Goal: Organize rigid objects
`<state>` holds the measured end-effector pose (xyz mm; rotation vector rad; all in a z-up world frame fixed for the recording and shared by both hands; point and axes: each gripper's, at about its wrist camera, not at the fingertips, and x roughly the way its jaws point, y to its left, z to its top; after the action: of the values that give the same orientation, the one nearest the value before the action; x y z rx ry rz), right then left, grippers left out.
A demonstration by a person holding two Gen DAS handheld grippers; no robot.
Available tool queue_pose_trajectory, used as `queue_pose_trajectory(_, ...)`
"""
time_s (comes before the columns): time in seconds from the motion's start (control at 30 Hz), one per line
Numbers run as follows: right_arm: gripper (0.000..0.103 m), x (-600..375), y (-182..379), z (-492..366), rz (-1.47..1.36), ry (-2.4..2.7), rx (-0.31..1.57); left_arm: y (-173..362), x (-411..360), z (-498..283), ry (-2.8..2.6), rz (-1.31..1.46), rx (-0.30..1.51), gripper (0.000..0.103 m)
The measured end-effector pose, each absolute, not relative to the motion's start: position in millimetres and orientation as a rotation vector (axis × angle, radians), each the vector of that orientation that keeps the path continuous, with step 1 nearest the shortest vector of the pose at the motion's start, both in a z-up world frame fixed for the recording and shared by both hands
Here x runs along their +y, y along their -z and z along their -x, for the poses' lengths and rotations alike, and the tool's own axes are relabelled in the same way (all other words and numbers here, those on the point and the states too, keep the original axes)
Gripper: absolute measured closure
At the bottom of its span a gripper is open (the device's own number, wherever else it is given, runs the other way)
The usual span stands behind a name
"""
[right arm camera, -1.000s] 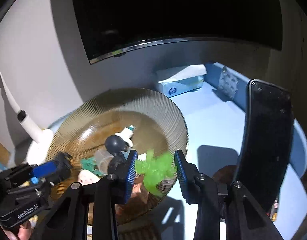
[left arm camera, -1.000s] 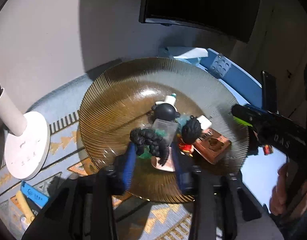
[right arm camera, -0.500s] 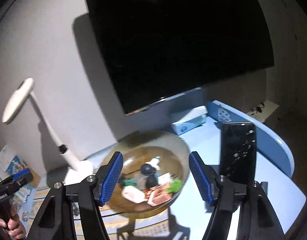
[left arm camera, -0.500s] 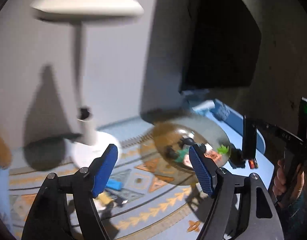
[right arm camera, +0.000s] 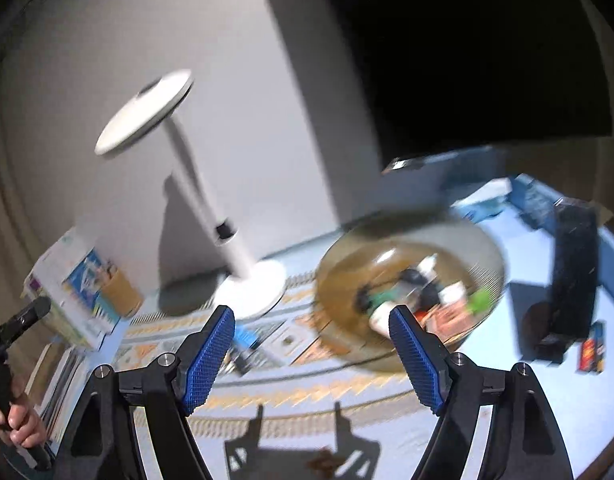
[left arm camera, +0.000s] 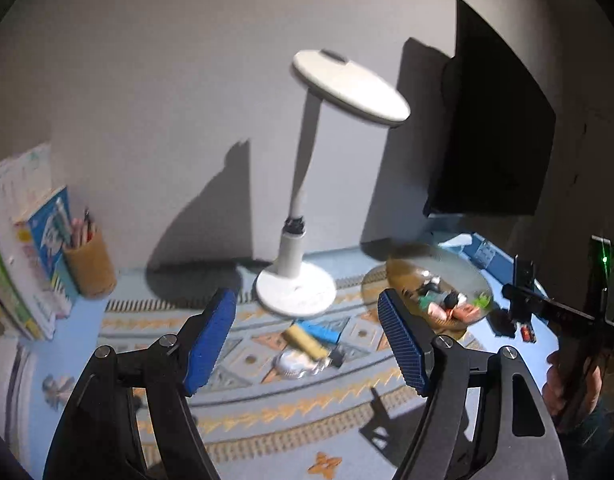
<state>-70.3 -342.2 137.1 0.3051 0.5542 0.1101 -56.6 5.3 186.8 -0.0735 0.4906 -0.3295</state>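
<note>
Grippers both held above the desk, tilted downward, nothing between the pads; we see the left gripper [left arm camera: 307,336] with jaws wide apart over the patterned mat [left arm camera: 267,412], where a yellow stick [left arm camera: 303,342] and blue piece [left arm camera: 319,330] lie loose by the lamp [left arm camera: 295,288]; right gripper [right arm camera: 311,356] jaws have just been opening, empty; glass plate [right arm camera: 339,268] with the sorted small objects [right arm camera: 427,296] sits ahead, right of the lamp; a hand [right arm camera: 21,424] grips the left handle.
</note>
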Motion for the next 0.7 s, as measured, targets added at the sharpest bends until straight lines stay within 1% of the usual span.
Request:
queue_pose_trajectory(0.1, 0.025, -319, -107, 64, -0.292, -0.142, 0.612, -164, 11, 55, 0.328, 0.081, 0.534, 0.031)
queue_pose_trajectory(0.27, 0.025, -276, -36, 53, -0.250, -0.185, 0.771, -89, 6, 37, 0.335, 0.031, 0.717, 0.031)
queue_pose_trajectory(0.37, 0.025, -266, -6, 49, -0.254, -0.197, 0.833, -46, -3, 29, 0.368, -0.004, 0.813, 0.031)
queue_pose_trajectory(0.53, 0.025, -265, 12, 46, -0.230, -0.193, 0.854, -2, -14, 19, 0.367, -0.065, 0.911, 0.031)
queue_pose_trajectory(0.7, 0.025, -260, 13, 43, -0.218, -0.217, 0.861, 14, -23, 22, 0.341, -0.147, 0.909, 0.031)
